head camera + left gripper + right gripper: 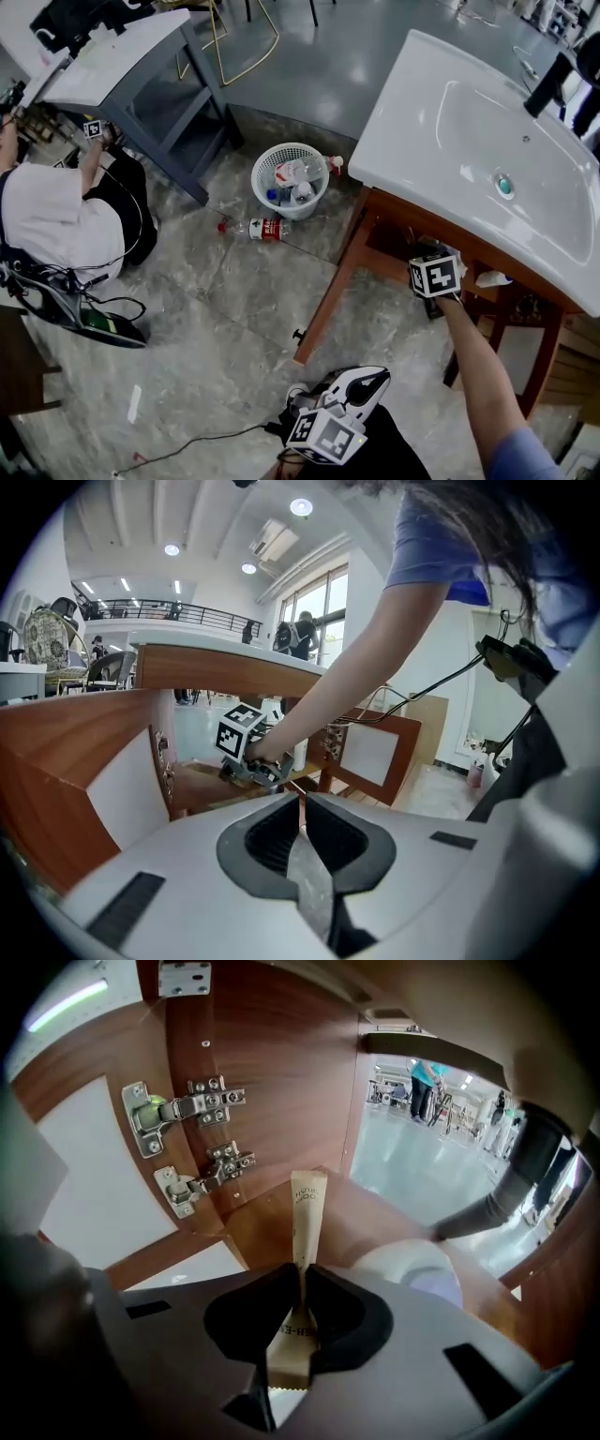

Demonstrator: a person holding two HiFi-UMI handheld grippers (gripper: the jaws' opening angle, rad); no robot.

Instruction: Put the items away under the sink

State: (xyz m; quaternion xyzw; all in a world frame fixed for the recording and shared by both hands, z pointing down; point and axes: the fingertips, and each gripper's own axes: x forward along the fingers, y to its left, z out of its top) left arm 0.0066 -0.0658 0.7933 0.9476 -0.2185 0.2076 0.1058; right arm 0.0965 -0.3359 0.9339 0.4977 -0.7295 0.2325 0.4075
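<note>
Left gripper (302,803) is hovering closed, empty | right gripper (304,1279) is pinching packet (307,1213) inside cabinet (272,1072) under sink (403,122).

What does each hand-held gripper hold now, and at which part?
The right hand-held gripper pinches a thin paper packet near its serrated end. The left hand-held gripper holds nothing.
</note>
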